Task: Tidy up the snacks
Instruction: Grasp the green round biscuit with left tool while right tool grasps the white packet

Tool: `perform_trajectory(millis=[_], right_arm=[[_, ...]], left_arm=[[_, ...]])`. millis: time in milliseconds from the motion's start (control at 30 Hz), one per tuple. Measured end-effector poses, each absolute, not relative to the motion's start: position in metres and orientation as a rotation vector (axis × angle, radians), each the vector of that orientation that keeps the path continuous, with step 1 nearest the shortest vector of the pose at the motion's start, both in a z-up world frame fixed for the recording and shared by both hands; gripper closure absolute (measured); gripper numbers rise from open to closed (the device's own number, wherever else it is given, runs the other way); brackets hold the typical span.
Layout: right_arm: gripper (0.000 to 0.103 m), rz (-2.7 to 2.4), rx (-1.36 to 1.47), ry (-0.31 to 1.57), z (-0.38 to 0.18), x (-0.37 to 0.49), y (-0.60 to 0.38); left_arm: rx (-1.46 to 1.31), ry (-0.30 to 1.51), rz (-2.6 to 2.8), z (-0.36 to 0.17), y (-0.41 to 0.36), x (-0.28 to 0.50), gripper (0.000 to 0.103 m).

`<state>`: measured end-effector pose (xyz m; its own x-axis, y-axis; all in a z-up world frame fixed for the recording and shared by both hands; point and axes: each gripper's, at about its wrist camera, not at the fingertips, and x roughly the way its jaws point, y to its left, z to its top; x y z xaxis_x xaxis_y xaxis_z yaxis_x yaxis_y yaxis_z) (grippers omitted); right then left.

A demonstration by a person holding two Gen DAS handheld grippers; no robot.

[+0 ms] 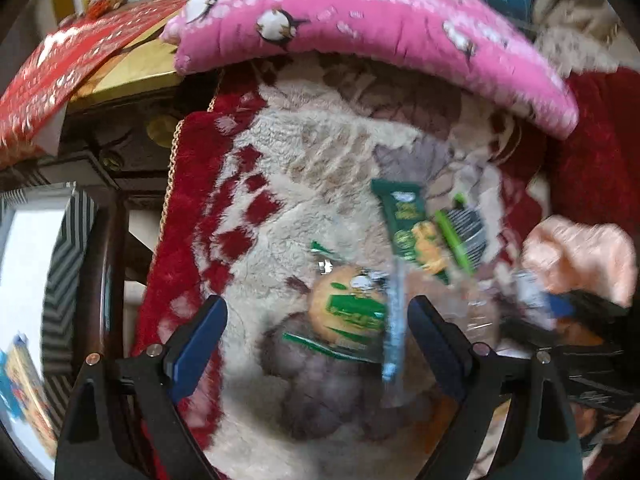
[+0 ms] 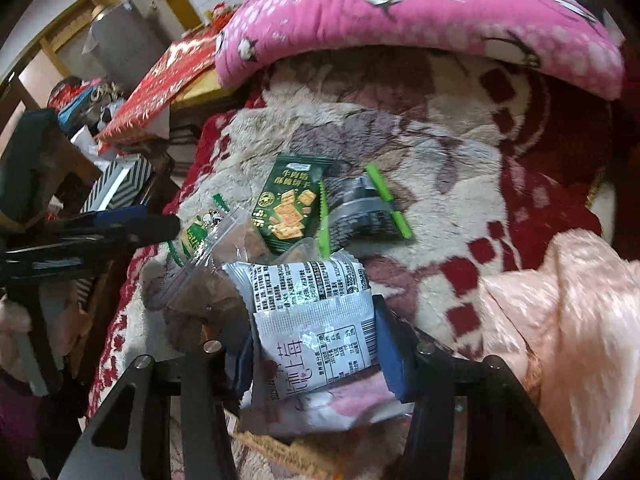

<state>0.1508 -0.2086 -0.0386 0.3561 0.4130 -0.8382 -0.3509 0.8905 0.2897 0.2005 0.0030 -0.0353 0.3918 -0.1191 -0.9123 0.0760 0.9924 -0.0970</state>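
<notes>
The right gripper (image 2: 316, 344) squeezes a white snack pack (image 2: 316, 316). The left gripper (image 1: 316, 344) is wide open, holding nothing. Green packs (image 2: 290, 204) and a clear bag (image 2: 224, 256) lie loose on the blanket (image 2: 440, 152), so most sorting looks left to do.

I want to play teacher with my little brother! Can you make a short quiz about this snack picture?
1. True or false: the right gripper has a silver snack packet between its fingers.
2. What colour is the pillow at the top of the blanket? A) blue B) pink C) yellow
3. Fill in: the left gripper is wide ____, with a round cookie packet lying on the blanket between its fingers.

Key: 1 true; 2 B; 3 open
</notes>
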Motion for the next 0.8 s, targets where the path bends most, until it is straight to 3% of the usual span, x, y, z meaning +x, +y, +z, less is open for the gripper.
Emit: perform_trajectory(millis=[400, 567, 600, 633, 733, 800], right_arm=[[0.049, 0.480, 0.141, 1.090, -0.036, 0.154, -0.221], [0.049, 0.480, 0.140, 1.082, -0.034, 0.152, -0.221], [0.049, 0.475, 0.138, 1.077, -0.034, 0.152, -0.220], [0.049, 0.474, 0.137, 1.075, -0.033, 0.151, -0.220], [0.049, 0.461, 0.124, 1.069, -0.032, 0.148, -0.216], [0.049, 0.458, 0.116, 1.051, -0.026, 0.145, -0.211]], left_arm=[[0.220, 1.204, -0.180, -0.064, -0.034, 0.204, 0.012], [0.133, 1.246, -0.190, -0.071, -0.016, 0.221, 0.014], [0.135, 1.253, -0.203, -0.072, -0.015, 0.221, 0.022], [0.152, 1.249, -0.210, -0.073, -0.017, 0.219, 0.036], [0.143, 1.213, -0.227, -0.068, -0.017, 0.210, 0.055], [0.111, 1.195, -0.226, -0.063, -0.013, 0.204, 0.055]])
